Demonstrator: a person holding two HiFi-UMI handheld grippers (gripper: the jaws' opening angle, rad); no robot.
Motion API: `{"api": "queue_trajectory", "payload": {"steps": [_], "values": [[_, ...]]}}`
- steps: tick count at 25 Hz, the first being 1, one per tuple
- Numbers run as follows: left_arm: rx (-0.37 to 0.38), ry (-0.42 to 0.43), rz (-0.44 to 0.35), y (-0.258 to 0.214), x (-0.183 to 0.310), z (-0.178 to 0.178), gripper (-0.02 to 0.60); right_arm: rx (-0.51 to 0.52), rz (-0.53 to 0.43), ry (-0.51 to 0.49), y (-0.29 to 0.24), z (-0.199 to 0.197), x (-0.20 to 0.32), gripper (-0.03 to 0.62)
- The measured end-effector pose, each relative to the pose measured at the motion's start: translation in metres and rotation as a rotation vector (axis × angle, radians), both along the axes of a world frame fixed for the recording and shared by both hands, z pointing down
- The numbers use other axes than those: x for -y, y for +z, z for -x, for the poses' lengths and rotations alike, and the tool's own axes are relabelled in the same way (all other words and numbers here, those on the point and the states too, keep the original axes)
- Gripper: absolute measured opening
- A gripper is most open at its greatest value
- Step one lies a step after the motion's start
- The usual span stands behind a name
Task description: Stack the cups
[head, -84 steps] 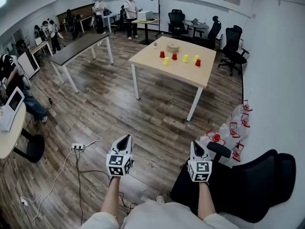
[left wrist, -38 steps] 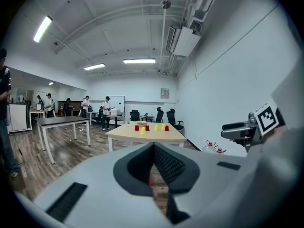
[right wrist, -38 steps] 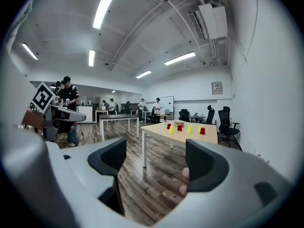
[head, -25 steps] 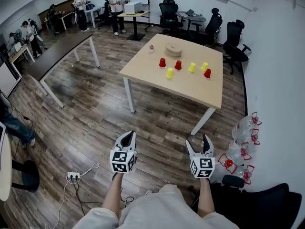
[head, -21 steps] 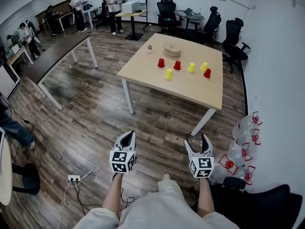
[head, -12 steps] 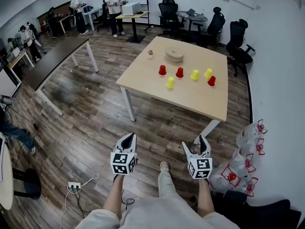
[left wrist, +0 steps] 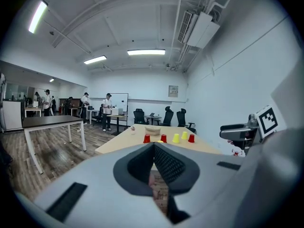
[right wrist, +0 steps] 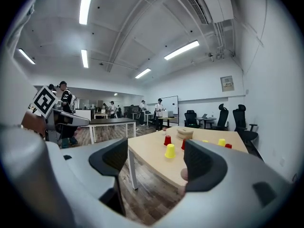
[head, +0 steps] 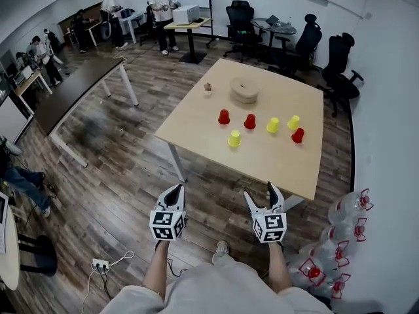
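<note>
Well ahead of both grippers, upturned cups [head: 234, 139] are sitting, likely light and crushable, wanting a gentle sidewall pinch; left gripper [head: 175, 190] is showing jaws together, right gripper [head: 260, 193] wide apart, both empty.

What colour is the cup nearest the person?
The cup is yellow; head view shows it best.

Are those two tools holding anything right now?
Nothing. The left tool is shut empty, the right tool is open, and the cups sit untouched on the table.
</note>
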State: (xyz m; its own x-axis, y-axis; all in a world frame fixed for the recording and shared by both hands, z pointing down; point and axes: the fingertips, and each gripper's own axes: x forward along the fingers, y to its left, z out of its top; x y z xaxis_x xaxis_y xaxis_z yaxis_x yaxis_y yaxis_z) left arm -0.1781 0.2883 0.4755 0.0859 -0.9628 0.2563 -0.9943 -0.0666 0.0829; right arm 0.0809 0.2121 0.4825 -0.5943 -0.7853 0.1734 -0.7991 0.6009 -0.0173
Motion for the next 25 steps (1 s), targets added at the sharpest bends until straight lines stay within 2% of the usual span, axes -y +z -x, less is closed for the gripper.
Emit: {"api": "queue_trajectory", "payload": {"steps": [5,13,19,25], "values": [[-0.018,-0.041,0.008,0.007,0.043,0.004,0.011,0.001,0.003,-0.036,0.001,0.012,0.053,0.356],[-0.028,-0.050,0.055,0.028,0.086,0.015,0.011,-0.011,0.041,-0.073,0.020,0.037,0.101,0.356],[-0.046,-0.025,0.062,0.040,0.144,0.032,0.011,-0.024,0.059,-0.064,0.031,0.057,0.144,0.356],[-0.066,0.057,0.060,0.049,0.223,0.046,0.011,-0.054,0.069,-0.035,0.036,0.084,0.197,0.353]]}}
